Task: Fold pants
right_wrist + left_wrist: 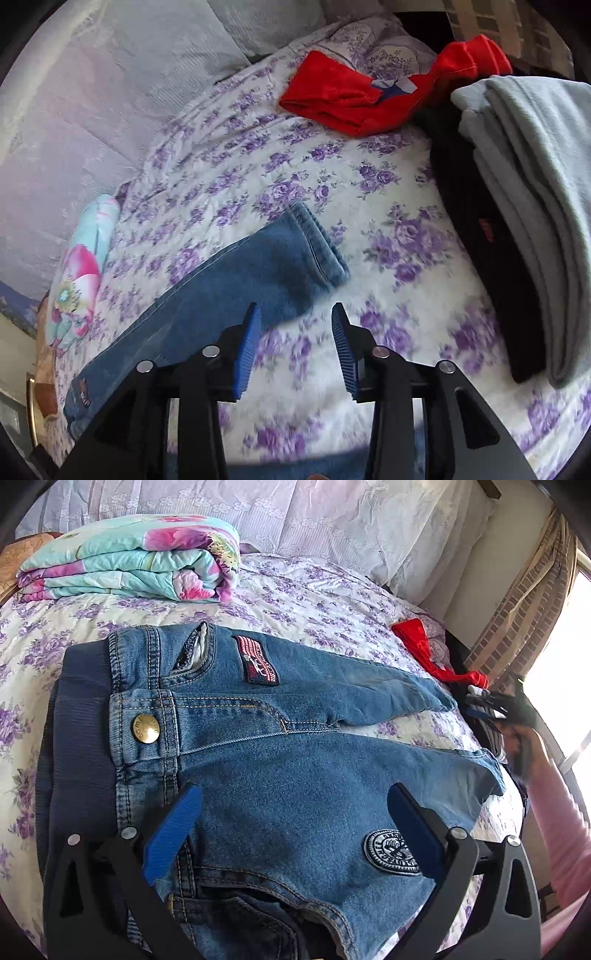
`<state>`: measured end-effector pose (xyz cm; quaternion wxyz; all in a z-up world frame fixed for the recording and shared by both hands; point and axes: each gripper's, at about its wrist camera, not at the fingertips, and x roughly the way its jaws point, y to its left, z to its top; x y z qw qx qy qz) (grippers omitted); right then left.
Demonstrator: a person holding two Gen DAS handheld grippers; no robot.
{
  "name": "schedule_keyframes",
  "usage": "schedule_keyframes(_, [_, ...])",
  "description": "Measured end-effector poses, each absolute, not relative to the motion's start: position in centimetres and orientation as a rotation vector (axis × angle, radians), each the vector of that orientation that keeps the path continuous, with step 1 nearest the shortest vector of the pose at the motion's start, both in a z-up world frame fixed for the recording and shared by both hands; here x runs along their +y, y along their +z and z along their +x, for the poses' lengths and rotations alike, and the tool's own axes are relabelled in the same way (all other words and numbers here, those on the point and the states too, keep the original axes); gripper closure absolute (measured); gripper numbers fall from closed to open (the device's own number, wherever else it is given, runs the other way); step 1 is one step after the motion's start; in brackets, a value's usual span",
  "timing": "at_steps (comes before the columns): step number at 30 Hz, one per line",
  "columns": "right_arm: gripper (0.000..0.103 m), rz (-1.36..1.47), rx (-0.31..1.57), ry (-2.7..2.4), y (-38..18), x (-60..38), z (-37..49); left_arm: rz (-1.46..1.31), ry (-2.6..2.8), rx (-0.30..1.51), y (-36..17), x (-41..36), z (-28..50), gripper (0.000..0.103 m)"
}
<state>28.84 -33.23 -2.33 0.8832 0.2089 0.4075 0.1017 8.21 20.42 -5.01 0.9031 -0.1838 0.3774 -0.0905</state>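
Small blue denim pants (295, 746) lie flat on the floral bedspread (295, 602), ribbed waistband to the left and both legs running right. They carry a brass button (144, 730), a red flag patch and a round white patch. My left gripper (293, 788) hovers over the hip area, jaws spread wide and holding nothing. In the right wrist view one leg (221, 291) ends in a hem (317, 240). My right gripper (294, 308) stands open just below that hem, over the bedspread, with nothing between its blue pads (245, 350). A pink sleeve (561, 812) shows at the right.
A folded floral quilt (129, 561) sits at the far left of the bed. A red garment (351, 96) lies toward the far right, beside a stack of grey cloth (535, 184) on dark clothing (480, 221). A curtain (517, 609) and a bright window lie beyond the bed's right edge.
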Motion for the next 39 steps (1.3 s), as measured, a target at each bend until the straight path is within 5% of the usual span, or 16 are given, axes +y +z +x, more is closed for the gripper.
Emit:
schedule_keyframes(3, [0.031,0.447,0.796,0.219,-1.3,-35.8,22.3,-0.387,-0.188,0.783,-4.9,20.6,8.0,0.005])
schedule_keyframes(9, [0.029,0.645,0.861,0.202,-5.9,-40.3,12.7,-0.377,-0.094,0.788,-4.7,21.3,5.4,0.005])
schedule_keyframes(16, [0.029,0.89,0.855,0.381,-11.0,-38.3,14.3,-0.415,-0.078,0.788,-3.8,22.6,3.6,0.005])
schedule_keyframes(17, [0.038,0.852,0.84,0.387,-10.5,-37.6,14.8,-0.429,-0.08,0.784,-3.6,22.8,3.9,0.005])
schedule_keyframes(18, [0.059,0.809,0.838,0.378,-10.1,-37.0,15.2,-0.451,-0.075,0.79,-3.7,23.1,4.3,0.005])
schedule_keyframes(20, [0.087,0.669,0.818,0.335,-8.7,-35.9,15.4,-0.505,-0.058,0.827,-4.8,23.8,5.1,0.005])
schedule_keyframes(21, [0.093,0.626,0.81,0.327,-8.1,-35.8,15.4,-0.533,-0.058,0.836,-5.2,24.1,5.2,0.005])
schedule_keyframes(29, [0.093,0.535,0.735,0.377,-4.7,-37.1,13.3,-0.488,0.009,0.812,-4.0,22.8,4.4,0.005])
schedule_keyframes(37, [0.086,0.647,0.883,0.278,-10.2,-40.5,12.4,-0.383,0.125,0.787,-3.1,22.1,-1.9,0.005])
schedule_keyframes(39, [0.064,0.654,0.868,0.211,-9.6,-40.9,10.9,-0.408,0.146,0.779,-3.0,22.8,-3.3,0.005])
